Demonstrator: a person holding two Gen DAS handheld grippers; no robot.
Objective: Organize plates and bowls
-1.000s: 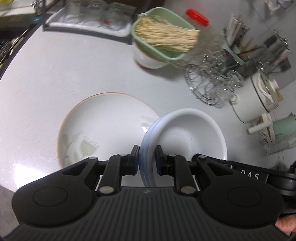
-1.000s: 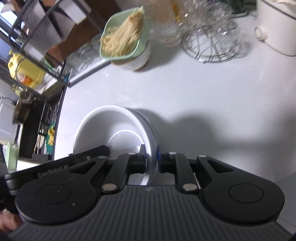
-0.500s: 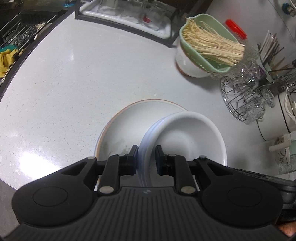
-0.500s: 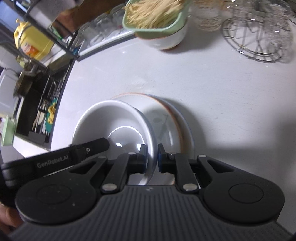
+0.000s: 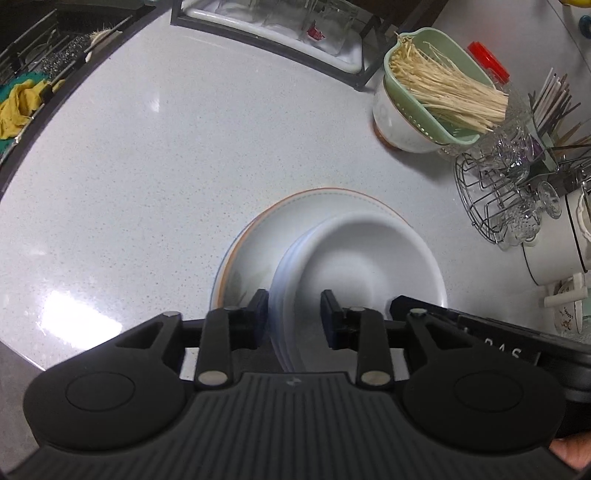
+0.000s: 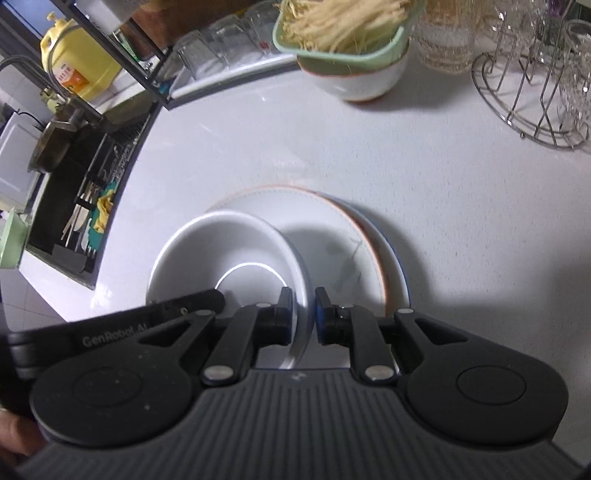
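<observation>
A stack of white bowls [image 5: 362, 258] [image 6: 221, 251] sits on a white plate with an orange rim [image 5: 258, 243] [image 6: 332, 221] on the white counter. My left gripper [image 5: 292, 308] straddles the stack's left rim. Its jaws are opening: the rim stands between them and the right pad is clear of it. My right gripper [image 6: 303, 306] is shut on the stack's opposite rim, with both pads pressed against it. The other gripper's black body shows at the edge of each view.
A green colander of noodles [image 5: 436, 92] [image 6: 343, 29] rests on a white bowl at the back. A wire rack with glasses [image 5: 506, 199] [image 6: 535, 85] and a white pot [image 5: 554, 243] stand to the right. A glass tray [image 5: 280, 26] lies behind, the sink [image 6: 74, 206] left.
Both grippers carried the bowl stack sideways and down until it came to lie over the plate. The left jaws have spread apart from the rim; the right jaws stay closed.
</observation>
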